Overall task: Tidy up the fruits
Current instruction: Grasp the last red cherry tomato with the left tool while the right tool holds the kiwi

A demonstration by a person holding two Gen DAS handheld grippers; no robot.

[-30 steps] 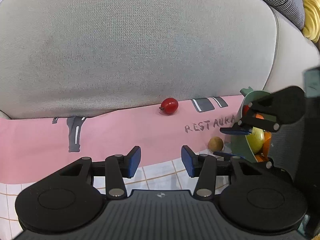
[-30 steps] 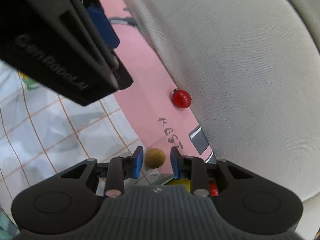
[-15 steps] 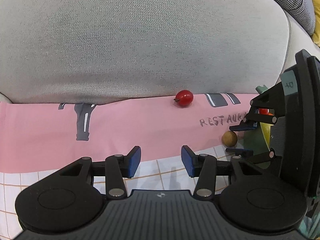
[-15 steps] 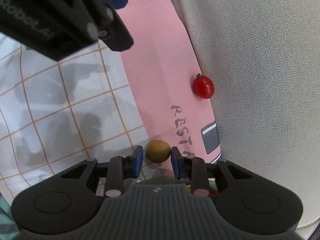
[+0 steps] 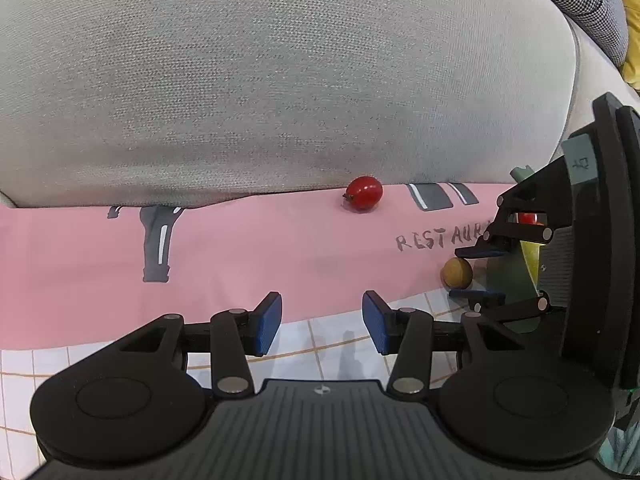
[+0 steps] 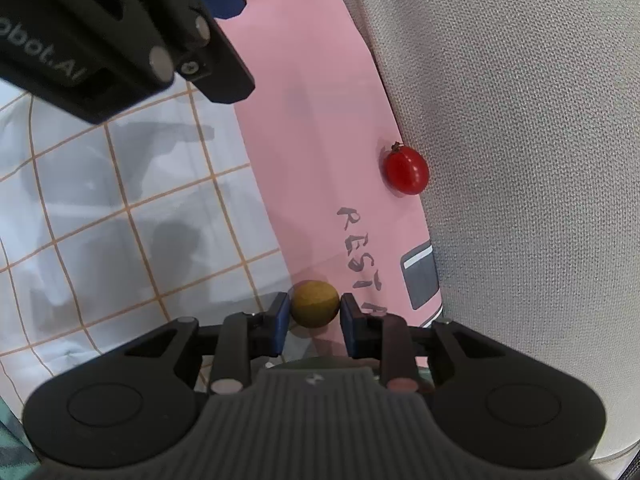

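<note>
Centrally, a small round brown fruit (image 6: 314, 303) is framed between the blue pads (image 6: 279, 323) of the right gripper (image 6: 313, 325), resting on the pink band of the cloth (image 6: 304, 128) just where it meets the white grid-patterned part; the pads sit just beside it on either side, and whether they press it cannot be told. From the left wrist view the same brown fruit (image 5: 457, 272) is seen between the right gripper (image 5: 478, 273) pads, close to a green tray (image 5: 510, 280) in which a yellow-green fruit (image 5: 530, 254) is partly visible. A red cherry tomato (image 6: 406, 170) lies farther along the pink band, right against the edge of the grey cushion (image 6: 520, 160), well apart from the brown fruit. The left gripper (image 5: 322, 322) is held with its jaws spread and nothing between them, over open cloth near the pink-white border, with free room ahead up to the cushion edge.
</note>
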